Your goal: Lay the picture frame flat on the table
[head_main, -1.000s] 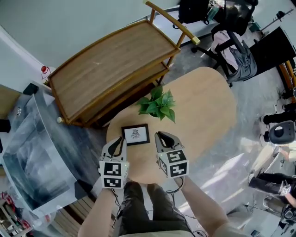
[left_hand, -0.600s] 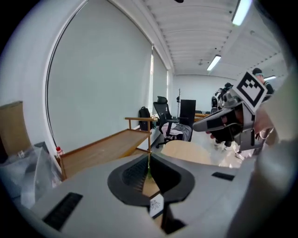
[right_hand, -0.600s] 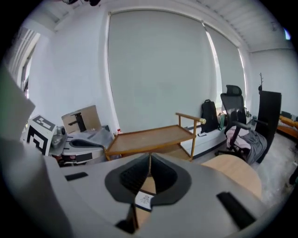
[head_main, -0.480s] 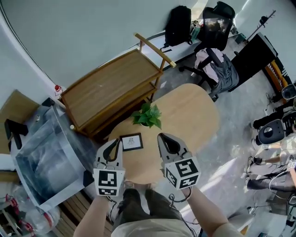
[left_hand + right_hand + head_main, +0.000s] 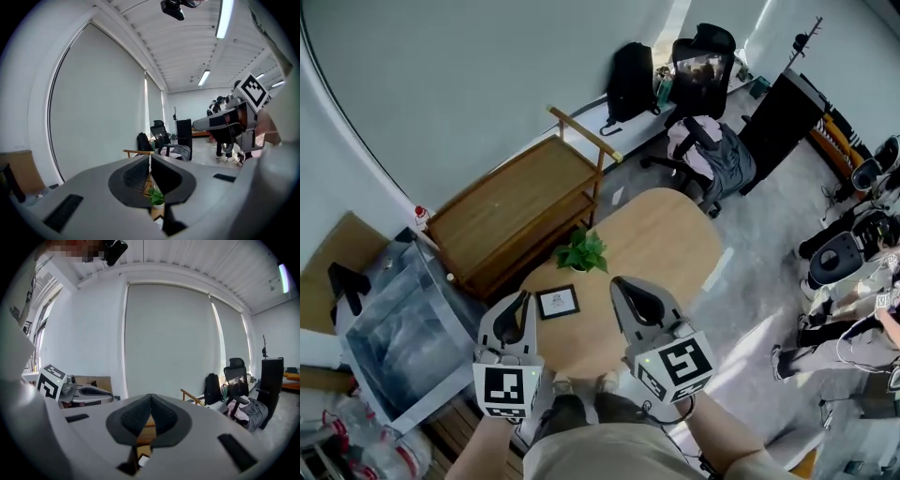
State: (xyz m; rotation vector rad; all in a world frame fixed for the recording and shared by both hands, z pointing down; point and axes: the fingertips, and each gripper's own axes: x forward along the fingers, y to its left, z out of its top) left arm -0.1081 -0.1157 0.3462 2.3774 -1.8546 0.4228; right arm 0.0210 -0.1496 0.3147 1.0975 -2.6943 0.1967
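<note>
The picture frame (image 5: 558, 302) is lying apparently flat on the tabletop (image 5: 666, 244), at 6 o'clock from the plant (image 5: 581, 251). The left gripper (image 5: 524, 296) and right gripper (image 5: 618, 281) are hovering above it, fingers (image 5: 136, 418) together, holding nothing. The laying step is judged complete, so no further move is needed.

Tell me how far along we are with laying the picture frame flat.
Done, it seems: the picture frame lies face up on the table, beside the plant, with nothing touching it. In hand: nothing; the left gripper and right gripper have their jaws together and empty, clear of the frame. Left: probably nothing, though the steep view can't rule out a slight tilt.
</note>
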